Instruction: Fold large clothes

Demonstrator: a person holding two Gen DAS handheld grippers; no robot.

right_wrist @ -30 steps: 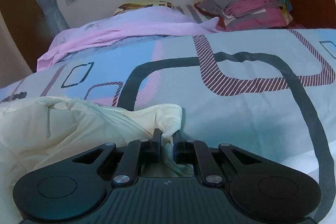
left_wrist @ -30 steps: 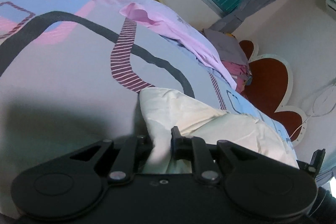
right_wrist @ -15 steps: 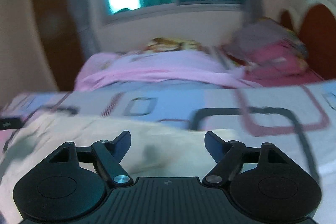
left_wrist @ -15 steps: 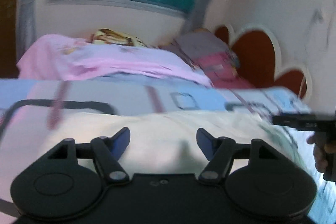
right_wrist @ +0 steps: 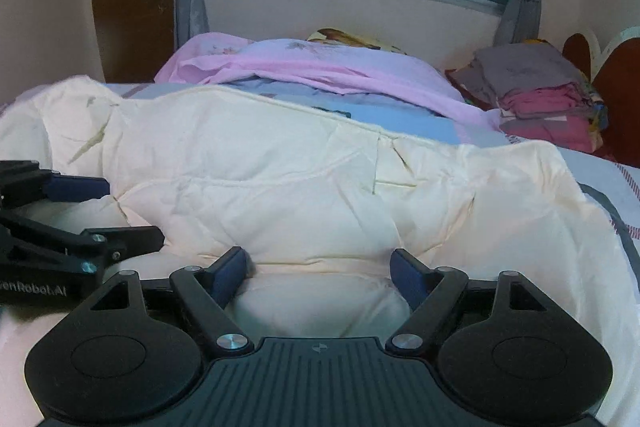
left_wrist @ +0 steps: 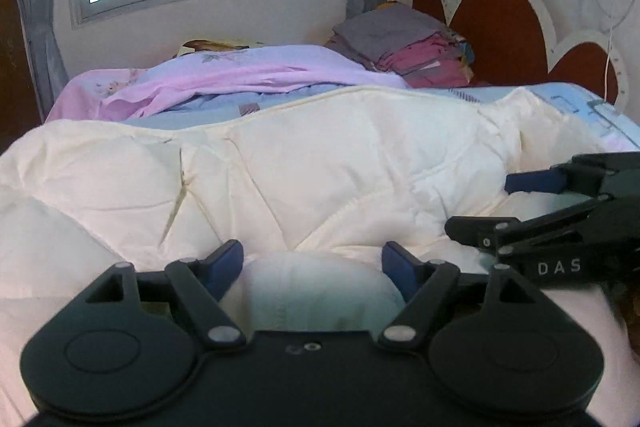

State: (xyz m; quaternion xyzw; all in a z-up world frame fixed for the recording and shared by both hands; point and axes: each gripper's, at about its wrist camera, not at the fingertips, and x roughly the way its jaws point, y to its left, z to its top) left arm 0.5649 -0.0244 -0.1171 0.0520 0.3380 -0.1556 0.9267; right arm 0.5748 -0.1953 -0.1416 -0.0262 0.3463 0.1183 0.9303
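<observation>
The cream quilt [left_wrist: 320,167] lies spread across the bed [right_wrist: 624,179], in front of a pink sheet [right_wrist: 340,71]. Left gripper [left_wrist: 312,263] and right gripper [right_wrist: 320,267] sit side by side at its near edge. Both sets of jaws have just been opening and stand released, a quilt bulge between them, ungripped

A cream quilted comforter [left_wrist: 320,163] lies crumpled and folded across the near side of the bed [right_wrist: 624,195], stitched seams showing, its far edge hemmed, a rounded fold bulging nearest.
</observation>
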